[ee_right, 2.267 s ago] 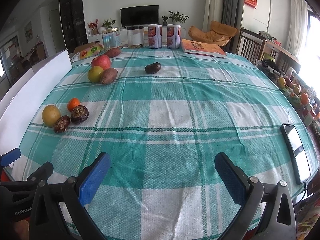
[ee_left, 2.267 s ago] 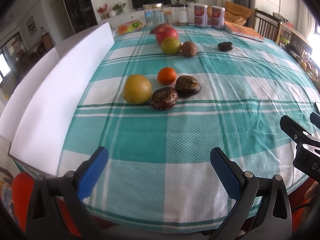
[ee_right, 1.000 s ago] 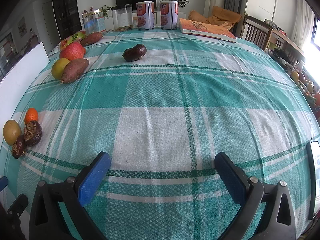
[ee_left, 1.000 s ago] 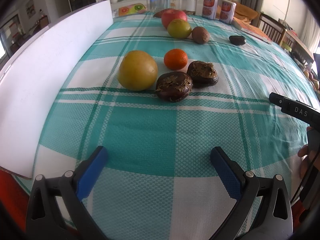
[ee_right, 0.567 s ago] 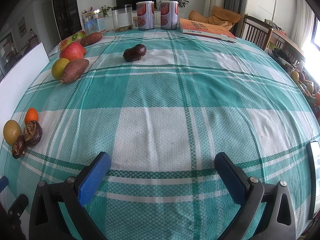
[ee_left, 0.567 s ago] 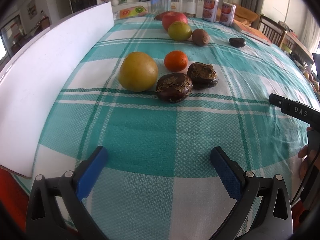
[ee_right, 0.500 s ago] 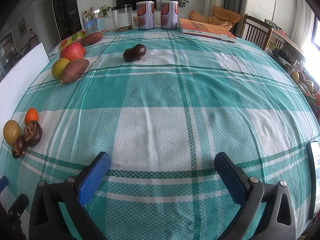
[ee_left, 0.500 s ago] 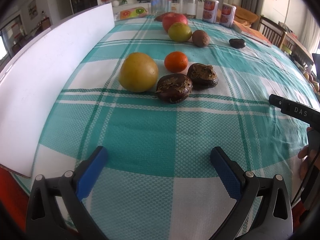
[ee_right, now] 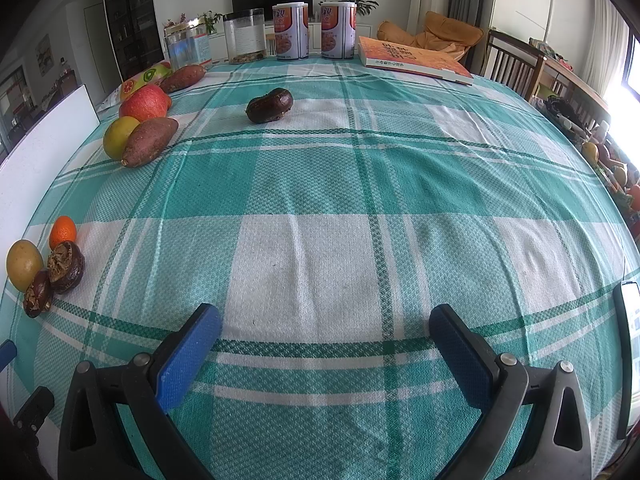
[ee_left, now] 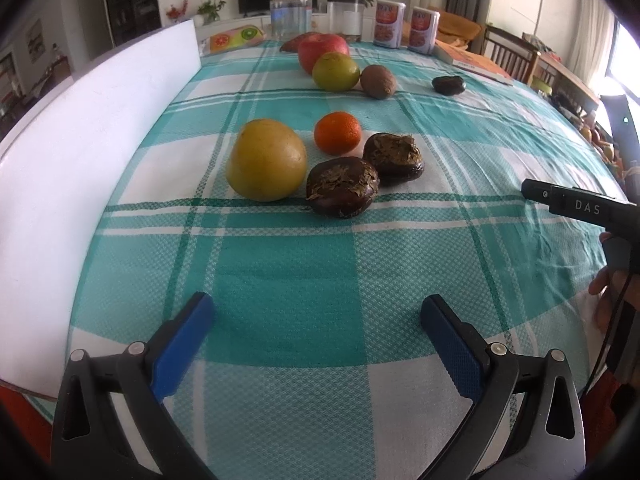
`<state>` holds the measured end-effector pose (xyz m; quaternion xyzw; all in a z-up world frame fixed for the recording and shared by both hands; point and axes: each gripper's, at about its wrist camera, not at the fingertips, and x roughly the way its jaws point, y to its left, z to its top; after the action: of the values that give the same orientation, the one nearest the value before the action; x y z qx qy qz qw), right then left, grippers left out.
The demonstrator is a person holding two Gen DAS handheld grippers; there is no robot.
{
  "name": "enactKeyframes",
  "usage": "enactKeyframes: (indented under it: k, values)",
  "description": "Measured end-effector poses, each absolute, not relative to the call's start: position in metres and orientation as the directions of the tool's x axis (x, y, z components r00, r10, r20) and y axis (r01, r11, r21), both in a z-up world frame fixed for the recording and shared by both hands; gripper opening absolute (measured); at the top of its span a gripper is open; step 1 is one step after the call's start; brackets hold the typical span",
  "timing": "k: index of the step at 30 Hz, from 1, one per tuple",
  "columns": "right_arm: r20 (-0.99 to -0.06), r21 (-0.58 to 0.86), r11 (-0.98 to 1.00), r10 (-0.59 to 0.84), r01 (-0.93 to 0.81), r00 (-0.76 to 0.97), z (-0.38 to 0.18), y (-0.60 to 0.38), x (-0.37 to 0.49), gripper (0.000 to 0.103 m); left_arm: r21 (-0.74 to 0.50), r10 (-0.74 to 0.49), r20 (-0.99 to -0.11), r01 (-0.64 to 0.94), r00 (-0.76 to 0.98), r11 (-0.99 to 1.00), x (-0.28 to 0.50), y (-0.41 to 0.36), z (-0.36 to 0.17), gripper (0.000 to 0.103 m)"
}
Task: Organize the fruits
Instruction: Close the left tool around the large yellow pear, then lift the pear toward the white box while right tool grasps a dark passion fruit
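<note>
Near my left gripper point(ee_left: 316, 316), which is open and empty, lies a cluster: a yellow fruit point(ee_left: 266, 165), a small orange point(ee_left: 337, 133) and two dark wrinkled fruits point(ee_left: 343, 187) point(ee_left: 393, 158). Farther back lie a red apple point(ee_left: 322, 50), a green-yellow fruit point(ee_left: 335, 71), a brown sweet potato point(ee_left: 378, 81) and a lone dark fruit point(ee_left: 448, 85). My right gripper point(ee_right: 326, 334) is open and empty over the cloth's middle; the lone dark fruit point(ee_right: 269, 105) lies well ahead of it, and the cluster point(ee_right: 64, 266) sits at its far left.
A white foam board point(ee_left: 80, 168) runs along the table's left edge. Jars point(ee_right: 244, 36), two cans point(ee_right: 314, 31) and an orange book point(ee_right: 412, 60) stand at the far edge. A phone point(ee_right: 630, 344) lies at the right edge. Chairs stand to the right.
Since 2.3 s ago both grippers moved forward over the table, the left closer to the fruit cluster. In the last second almost nothing moved; both stay open.
</note>
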<state>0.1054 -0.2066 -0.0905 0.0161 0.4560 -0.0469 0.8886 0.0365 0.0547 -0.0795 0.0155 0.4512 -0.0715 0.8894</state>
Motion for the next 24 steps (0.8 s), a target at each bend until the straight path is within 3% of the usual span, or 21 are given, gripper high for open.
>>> enactKeyframes:
  k: [6, 12, 14, 15, 16, 18, 19, 24]
  values:
    - [-0.812, -0.014, 0.995, -0.069, 0.098, 0.580, -0.091, -0.207, 0.106, 0.103, -0.214, -0.231, -0.801, 0.096, 0.552, 0.972, 0.056, 0.086, -0.064, 0.102]
    - [-0.812, -0.014, 0.995, -0.068, 0.098, 0.580, -0.090, -0.207, 0.105, 0.103, -0.238, -0.257, -0.800, 0.107, 0.543, 0.965, 0.102, 0.092, -0.045, 0.100]
    - [-0.812, -0.014, 0.995, -0.068, 0.098, 0.580, -0.090, -0.207, 0.105, 0.103, -0.222, -0.256, -0.817, 0.128, 0.517, 0.967, 0.114, 0.088, -0.051, 0.090]
    - [-0.812, -0.014, 0.995, -0.068, 0.098, 0.580, -0.090, -0.207, 0.105, 0.103, -0.214, -0.254, -0.828, 0.136, 0.499, 0.967, 0.119, 0.085, -0.056, 0.071]
    - [-0.812, -0.014, 0.995, -0.068, 0.098, 0.580, -0.090, -0.207, 0.105, 0.103, -0.216, -0.256, -0.839, 0.137, 0.481, 0.967, 0.123, 0.086, -0.061, 0.063]
    - [-0.812, -0.014, 0.995, -0.068, 0.098, 0.580, -0.090, -0.207, 0.105, 0.103, -0.270, -0.296, -0.826, 0.124, 0.479, 0.955, 0.125, 0.092, -0.064, 0.061]
    - [-0.812, -0.013, 0.995, -0.068, 0.098, 0.580, -0.090, -0.207, 0.105, 0.103, -0.284, -0.303, -0.823, 0.115, 0.480, 0.952, 0.126, 0.095, -0.064, 0.053]
    - [-0.812, -0.009, 0.995, -0.064, 0.097, 0.580, -0.090, -0.207, 0.106, 0.103, -0.262, -0.280, -0.826, 0.106, 0.490, 0.959, 0.111, 0.107, -0.059, 0.051]
